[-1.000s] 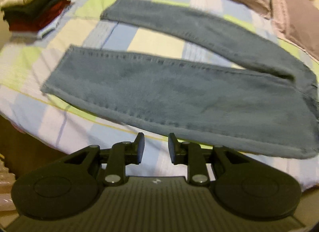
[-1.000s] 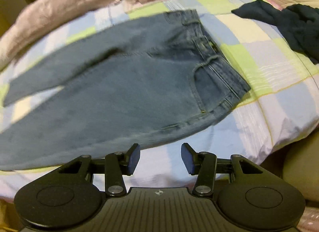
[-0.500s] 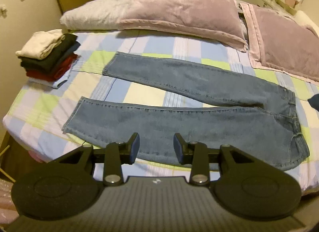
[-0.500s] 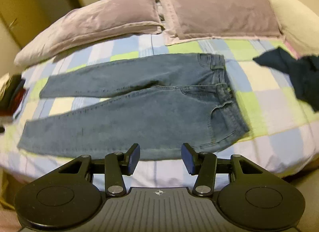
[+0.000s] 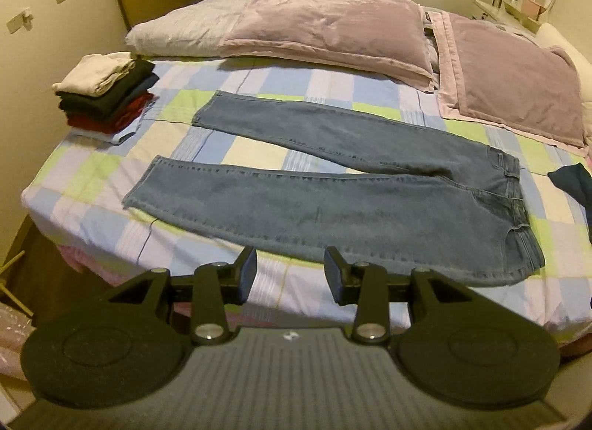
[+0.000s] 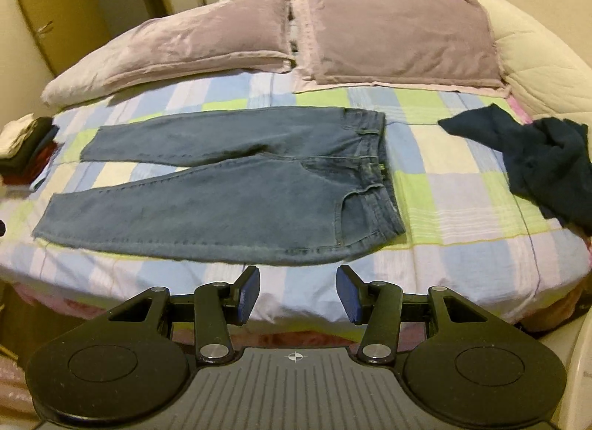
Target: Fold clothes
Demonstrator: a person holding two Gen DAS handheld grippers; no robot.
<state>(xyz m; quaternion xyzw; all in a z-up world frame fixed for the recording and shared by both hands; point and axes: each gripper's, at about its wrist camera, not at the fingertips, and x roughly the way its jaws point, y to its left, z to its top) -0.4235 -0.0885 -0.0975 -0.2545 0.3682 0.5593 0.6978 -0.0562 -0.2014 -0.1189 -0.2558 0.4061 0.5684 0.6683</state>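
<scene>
a: what are the fingers doing?
b: the left gripper [image 5: 289, 270] has its jaws spread apart with nothing between them; it hangs over the near edge of the bed [image 5: 92, 156], clear of the cloth; the right gripper [image 6: 298, 294] is the same, jaws parted and bare, blue pads [image 6: 247, 293] facing each other.
a: and the jeans?
b: the jeans [image 5: 333, 189] lie flat on the checked sheet, unfolded; the two legs are spread in a narrow v, hems toward the left side of the bed, waistband toward the right; the near leg runs just beyond both grippers, not touching either.
a: what sits around them?
b: a stack of folded clothes [image 5: 107, 95] rests on the far left corner of the bed, a cream piece on top, dark and red ones under it; a crumpled dark garment [image 6: 536, 160] lies to the right, well apart from the waistband; two mauve pillows [image 6: 399, 30] sit side by side at the head of the bed.
</scene>
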